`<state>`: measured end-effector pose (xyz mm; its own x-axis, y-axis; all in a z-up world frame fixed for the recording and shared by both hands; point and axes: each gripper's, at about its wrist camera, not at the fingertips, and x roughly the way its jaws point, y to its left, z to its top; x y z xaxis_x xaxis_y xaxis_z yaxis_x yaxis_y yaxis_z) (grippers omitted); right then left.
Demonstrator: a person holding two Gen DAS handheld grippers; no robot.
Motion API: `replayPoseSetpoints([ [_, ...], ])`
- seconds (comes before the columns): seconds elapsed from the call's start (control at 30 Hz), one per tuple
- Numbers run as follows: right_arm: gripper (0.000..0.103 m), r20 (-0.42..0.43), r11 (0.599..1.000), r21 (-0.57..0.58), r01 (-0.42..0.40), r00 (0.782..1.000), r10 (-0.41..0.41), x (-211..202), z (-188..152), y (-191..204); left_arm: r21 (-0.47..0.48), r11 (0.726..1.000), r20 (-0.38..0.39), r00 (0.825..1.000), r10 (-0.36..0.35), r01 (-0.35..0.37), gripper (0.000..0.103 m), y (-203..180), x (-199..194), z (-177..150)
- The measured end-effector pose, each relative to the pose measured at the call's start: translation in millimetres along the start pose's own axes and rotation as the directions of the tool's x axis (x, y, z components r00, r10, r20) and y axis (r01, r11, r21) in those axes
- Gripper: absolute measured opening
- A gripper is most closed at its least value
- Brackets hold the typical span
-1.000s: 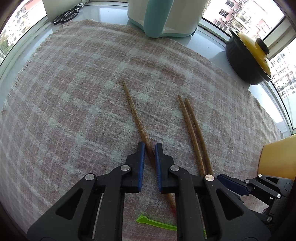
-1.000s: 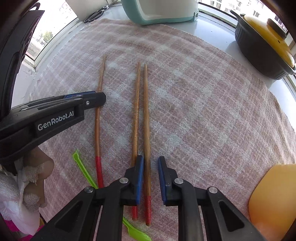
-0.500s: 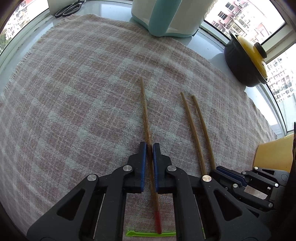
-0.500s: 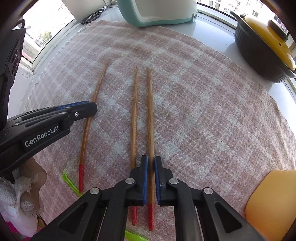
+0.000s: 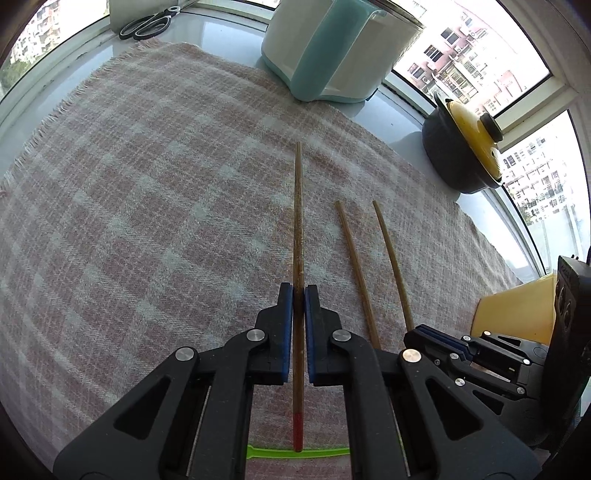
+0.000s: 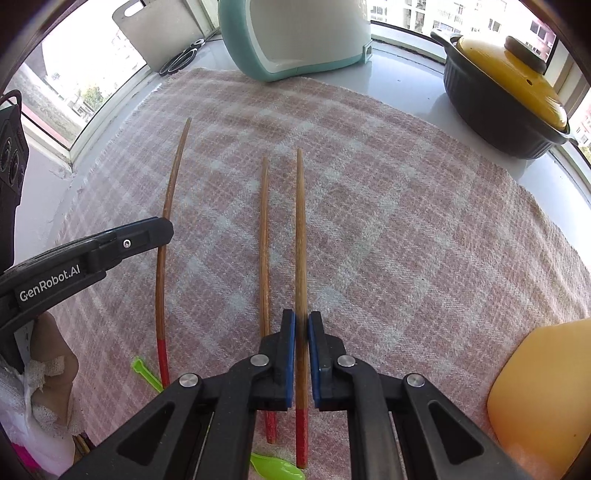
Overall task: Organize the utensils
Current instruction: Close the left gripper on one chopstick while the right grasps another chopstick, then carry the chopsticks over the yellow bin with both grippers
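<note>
Three red-tipped wooden chopsticks are over a pink checked cloth (image 5: 147, 221). My left gripper (image 5: 299, 295) is shut on one chopstick (image 5: 297, 221) and holds it lifted; the same chopstick shows at the left of the right wrist view (image 6: 164, 229). My right gripper (image 6: 301, 321) is shut on a second chopstick (image 6: 300, 221), also seen in the left wrist view (image 5: 391, 258). A third chopstick (image 6: 264, 240) lies on the cloth just left of it. A green plastic utensil (image 5: 295, 452) lies near the cloth's front edge.
A white and teal utensil holder (image 5: 332, 48) stands at the back. A black pot with a yellow lid (image 5: 465, 147) is at the back right. Scissors (image 5: 147, 26) lie at the back left. A yellow object (image 6: 543, 391) is at the front right.
Both grippers closed from open onto their chopsticks. The left chopstick rose and swung straight along the fingers; the right one lifted away from the third chopstick.
</note>
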<state>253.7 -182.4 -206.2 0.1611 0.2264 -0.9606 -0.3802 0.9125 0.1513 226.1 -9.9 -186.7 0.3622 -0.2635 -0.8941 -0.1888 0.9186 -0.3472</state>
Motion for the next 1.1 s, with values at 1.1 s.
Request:
replayPoseSetpoints([
  [1.1,0.004,0.297,0.999,0.039,-0.012,0.955,0.000,-130.8,-51.8,-6.6,0.149,0.986,0.197,0.974,-0.108,0.079,0.004,-60.8,-95.0,-20.8],
])
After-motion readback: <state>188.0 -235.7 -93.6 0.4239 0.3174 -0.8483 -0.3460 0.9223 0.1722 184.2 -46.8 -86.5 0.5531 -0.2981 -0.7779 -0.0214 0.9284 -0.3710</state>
